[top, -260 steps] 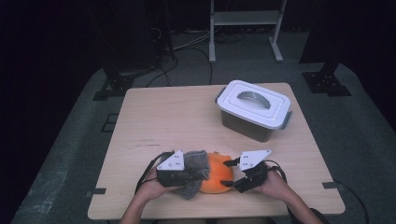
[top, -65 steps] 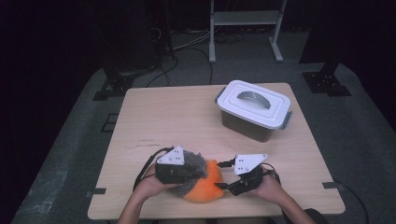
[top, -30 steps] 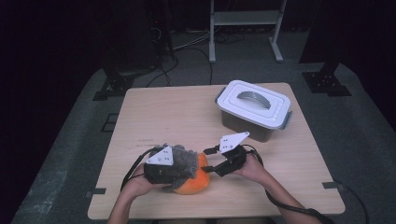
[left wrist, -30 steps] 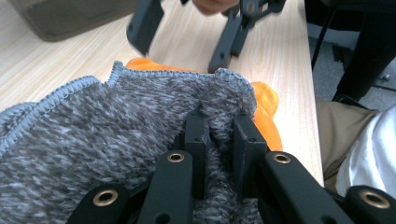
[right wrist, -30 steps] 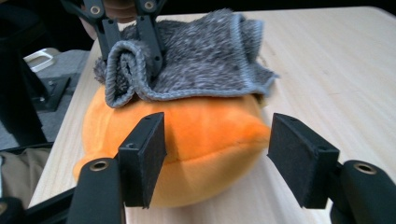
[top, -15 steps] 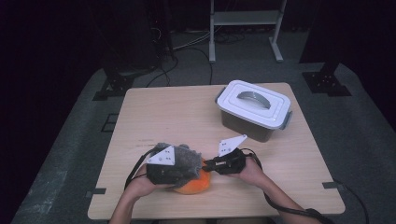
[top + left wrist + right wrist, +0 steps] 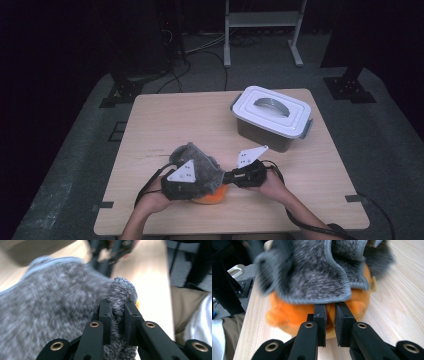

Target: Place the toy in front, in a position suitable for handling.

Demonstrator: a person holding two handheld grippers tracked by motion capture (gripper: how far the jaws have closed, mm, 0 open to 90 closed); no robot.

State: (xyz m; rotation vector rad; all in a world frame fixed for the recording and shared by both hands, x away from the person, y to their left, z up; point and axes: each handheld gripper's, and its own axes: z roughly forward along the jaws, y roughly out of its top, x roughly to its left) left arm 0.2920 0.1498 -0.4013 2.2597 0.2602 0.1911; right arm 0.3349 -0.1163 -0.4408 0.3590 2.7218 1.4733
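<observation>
There is one grey fuzzy cloth (image 7: 197, 165), one orange soft toy (image 7: 212, 196) and one white box with a lid (image 7: 272, 117) on one wooden table (image 7: 175, 120). There are two grippers. The cloth lies over the orange toy near the front edge of the table. The left gripper (image 7: 117, 312) pinches a fold of the grey cloth tight between its jaws. The right gripper (image 7: 330, 315) has just been closing, and its jaws now squeeze a bit of the orange toy, right under the edge of the cloth.
</observation>
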